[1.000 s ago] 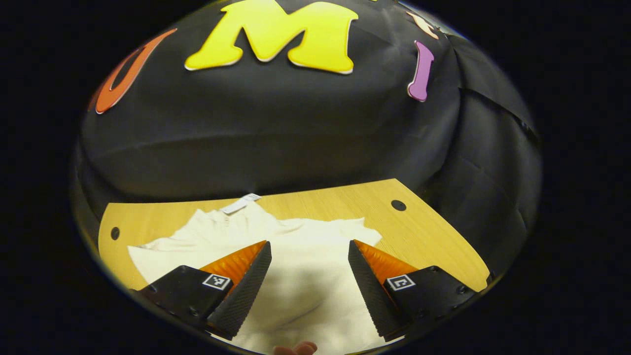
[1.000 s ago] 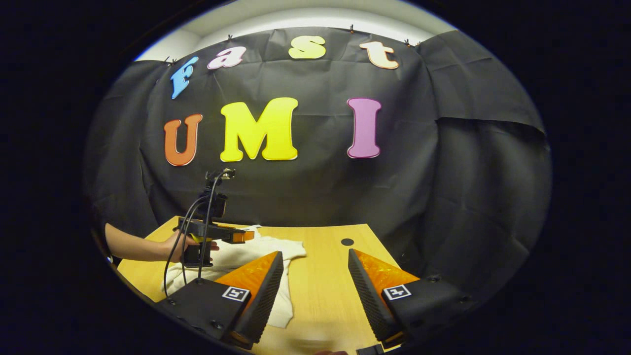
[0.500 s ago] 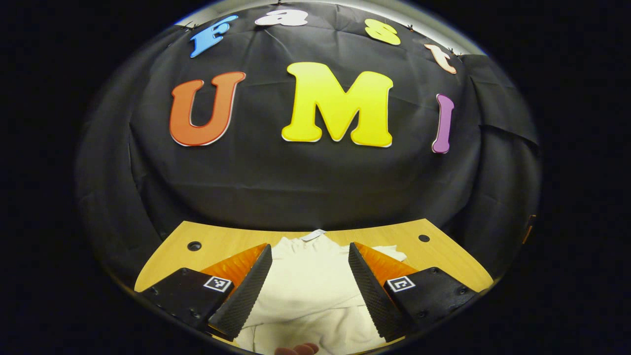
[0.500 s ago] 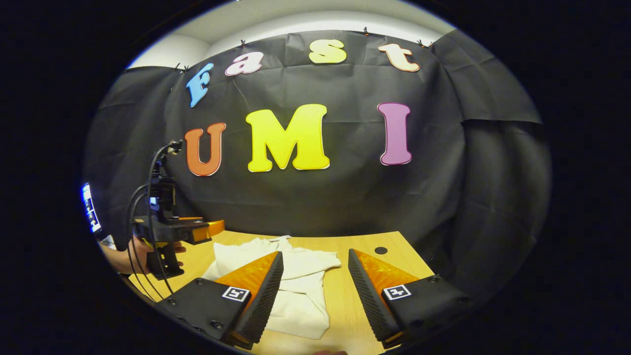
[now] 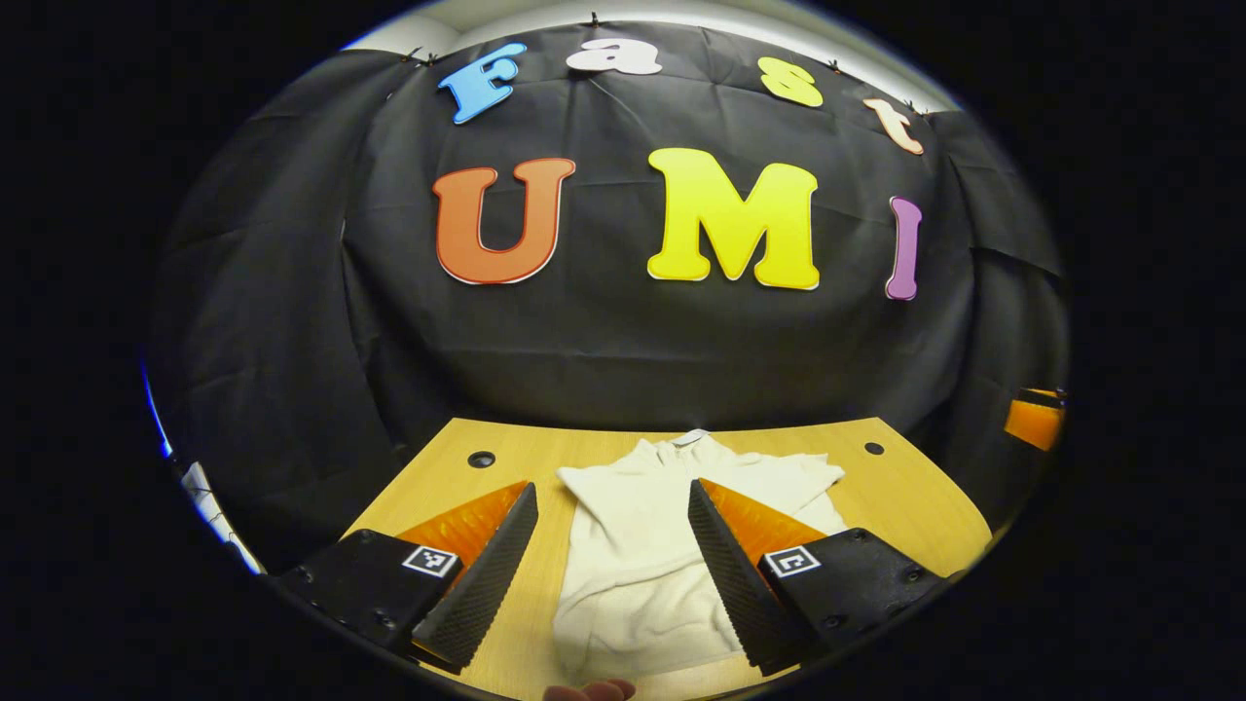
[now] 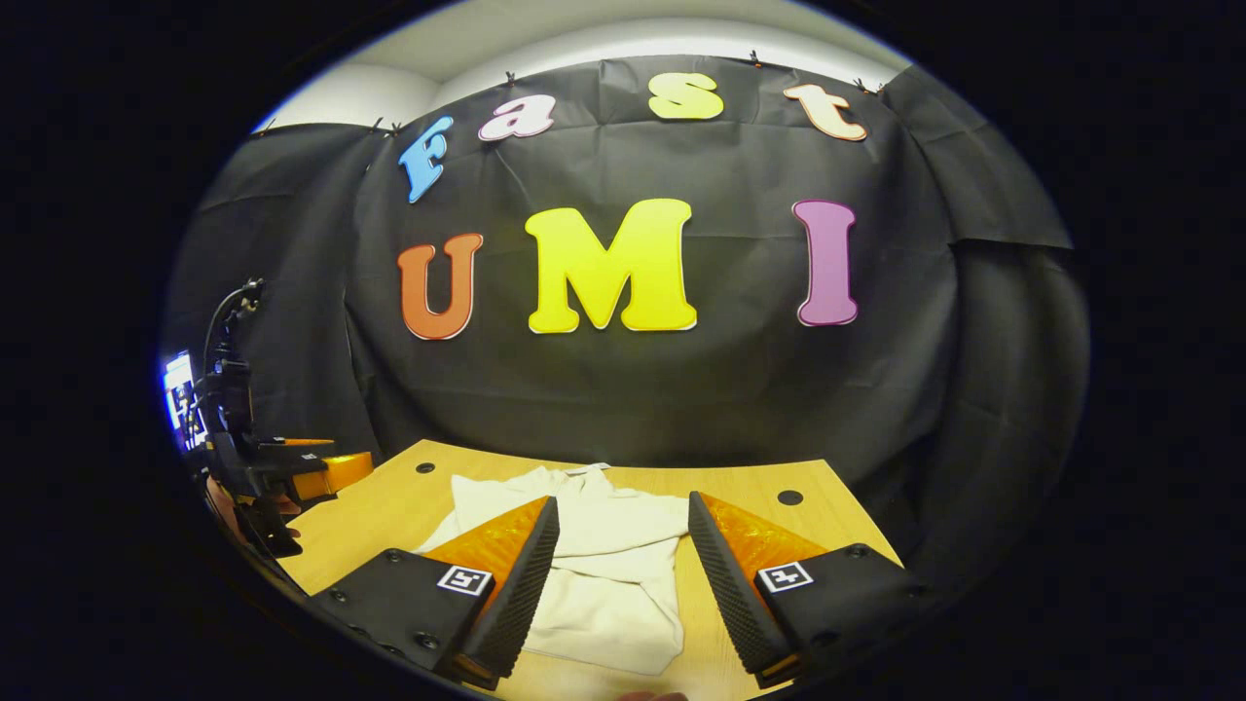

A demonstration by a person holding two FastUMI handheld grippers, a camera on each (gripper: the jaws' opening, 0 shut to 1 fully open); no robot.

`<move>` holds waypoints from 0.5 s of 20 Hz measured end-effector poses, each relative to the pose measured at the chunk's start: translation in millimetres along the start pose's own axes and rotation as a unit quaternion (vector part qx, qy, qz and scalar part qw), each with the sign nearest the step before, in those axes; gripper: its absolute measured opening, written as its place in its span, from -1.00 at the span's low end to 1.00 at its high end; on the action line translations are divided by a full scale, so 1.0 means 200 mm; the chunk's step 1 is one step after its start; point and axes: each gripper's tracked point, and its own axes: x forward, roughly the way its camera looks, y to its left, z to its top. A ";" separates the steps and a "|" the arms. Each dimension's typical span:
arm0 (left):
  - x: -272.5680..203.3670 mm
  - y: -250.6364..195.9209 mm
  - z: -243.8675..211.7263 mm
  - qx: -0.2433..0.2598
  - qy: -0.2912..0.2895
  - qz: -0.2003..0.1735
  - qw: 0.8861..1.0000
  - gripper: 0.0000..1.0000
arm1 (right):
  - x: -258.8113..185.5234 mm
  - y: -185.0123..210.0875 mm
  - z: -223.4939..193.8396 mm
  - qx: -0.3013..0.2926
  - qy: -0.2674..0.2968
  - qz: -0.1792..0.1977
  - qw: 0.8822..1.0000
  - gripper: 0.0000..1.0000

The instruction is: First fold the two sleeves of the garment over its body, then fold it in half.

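My left gripper point(image 5: 611, 574) hangs wide open and empty over the near edge of the cream garment point(image 5: 647, 555), which lies bundled on the wooden table point(image 5: 915, 497), and my right gripper point(image 6: 623, 584) is just as open above it. The garment looks narrow, sleeves seemingly in, so I'd pinch the near hem at both corners and carry it evenly to the collar. The right gripper view catches my other hand point(image 6: 255, 506) at the table's left edge.

no readable text; the garment's tag point(image 5: 693, 437) is too small to read.
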 end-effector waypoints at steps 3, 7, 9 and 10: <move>-0.03 0.03 -0.09 -0.005 0.021 -0.001 1.000 0.96 | 0.02 0.02 -0.07 0.000 0.016 0.009 1.000 0.68; -0.04 0.05 -0.31 -0.029 0.080 -0.024 0.996 0.96 | 0.03 -0.03 -0.23 0.005 0.064 0.013 0.998 0.68; -0.06 0.07 -0.46 -0.035 0.123 -0.036 0.991 0.97 | 0.01 -0.09 -0.35 0.010 0.094 0.008 0.996 0.68; -0.07 0.08 -0.55 -0.035 0.148 -0.043 0.987 0.97 | 0.00 -0.11 -0.41 0.012 0.109 0.005 0.994 0.69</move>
